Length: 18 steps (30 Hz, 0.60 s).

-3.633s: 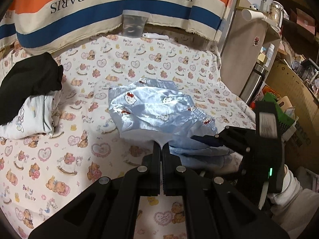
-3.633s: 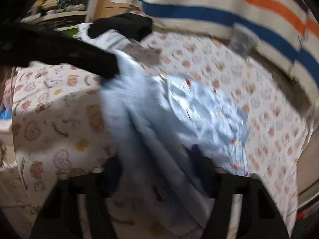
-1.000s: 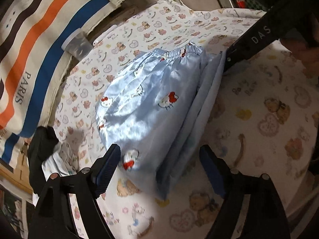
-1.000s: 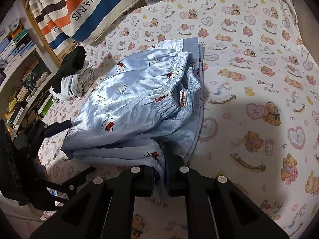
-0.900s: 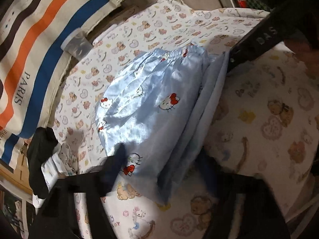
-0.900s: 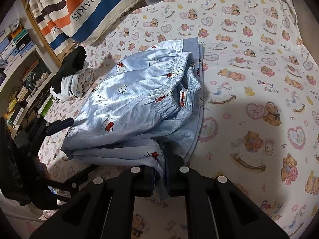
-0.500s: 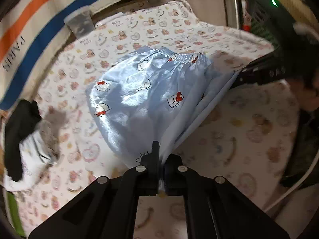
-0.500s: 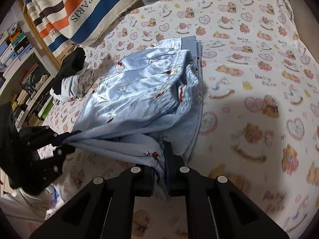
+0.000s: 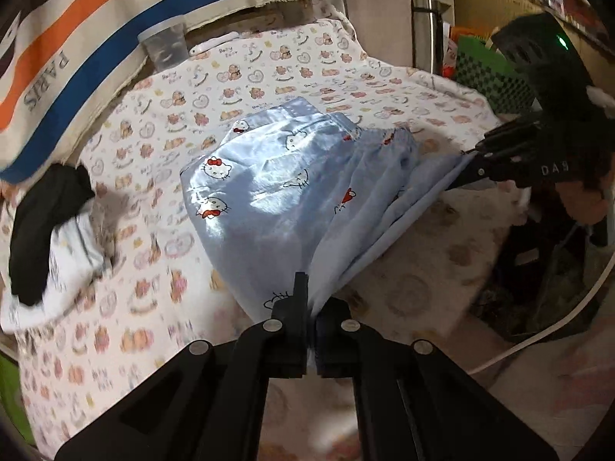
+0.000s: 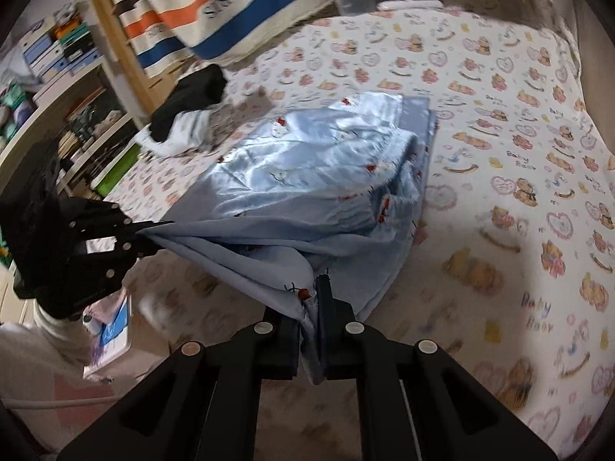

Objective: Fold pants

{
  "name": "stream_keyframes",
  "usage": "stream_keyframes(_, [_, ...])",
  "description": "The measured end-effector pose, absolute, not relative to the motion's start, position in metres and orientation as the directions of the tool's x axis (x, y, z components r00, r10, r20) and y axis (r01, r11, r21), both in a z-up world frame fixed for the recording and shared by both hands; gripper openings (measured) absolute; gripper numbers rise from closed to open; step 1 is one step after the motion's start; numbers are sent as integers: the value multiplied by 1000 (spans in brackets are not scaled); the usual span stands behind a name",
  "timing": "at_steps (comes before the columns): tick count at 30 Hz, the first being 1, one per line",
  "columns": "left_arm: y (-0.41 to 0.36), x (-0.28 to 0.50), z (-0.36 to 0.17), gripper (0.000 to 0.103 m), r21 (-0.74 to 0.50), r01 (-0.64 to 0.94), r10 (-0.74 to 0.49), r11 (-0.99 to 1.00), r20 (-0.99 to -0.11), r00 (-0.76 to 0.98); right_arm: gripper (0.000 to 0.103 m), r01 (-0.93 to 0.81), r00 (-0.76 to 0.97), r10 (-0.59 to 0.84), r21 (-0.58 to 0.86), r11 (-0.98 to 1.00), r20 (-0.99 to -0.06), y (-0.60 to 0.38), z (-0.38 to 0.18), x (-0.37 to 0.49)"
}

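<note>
While the light-blue pants (image 9: pixel 269 199) lie ahead on the bear-print sheet (image 9: pixel 146 142), we pinch their near edge in both claws: left gripper (image 9: pixel 309 307) and right gripper (image 10: pixel 313 299) each clamped on a corner

Bed sheet (image 9: pixel 292 73), white with teddy bears, hearts, "Baby Bear" print, covers whole surface. Pale blue pants (image 9: pixel 269 199) with cat-face print lie mid-sheet, just ahead of both tongs (near edge lifted off sheet, rest lying flat). Small heap of black cloth (image 9: pixel 42 211) atop white cloth (image 9: pixel 75 246) sits far left of tongs in left wrist view. Clear plastic cup (image 9: pixel 165 48) stands at far edge of sheet, beyond pants, slim white object (image 9: pixel 213 44) just beside it.
</note>
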<state>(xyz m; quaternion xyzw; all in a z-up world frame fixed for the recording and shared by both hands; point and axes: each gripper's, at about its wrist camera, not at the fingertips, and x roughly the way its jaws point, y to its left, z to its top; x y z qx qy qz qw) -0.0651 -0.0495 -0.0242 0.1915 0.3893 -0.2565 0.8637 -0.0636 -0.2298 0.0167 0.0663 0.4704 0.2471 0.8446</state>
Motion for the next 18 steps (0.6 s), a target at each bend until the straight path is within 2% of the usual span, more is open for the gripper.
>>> stream_keyframes(9, [-46,-69,3,2,174,550,-284,817,-708,646,7,-372,538,445,271,887,-716,-227,46,-64])
stream_keyframes(15, [-51,-12,24,2,227,486,-248,844,-638,729,7,-337,656,383,202,919,-650,-226,65,-15])
stream_keyframes(18, [-54,30,29,2,253,459,-215,852,-630,746,7,-319,691,345,160,934,-635,-224,67,21])
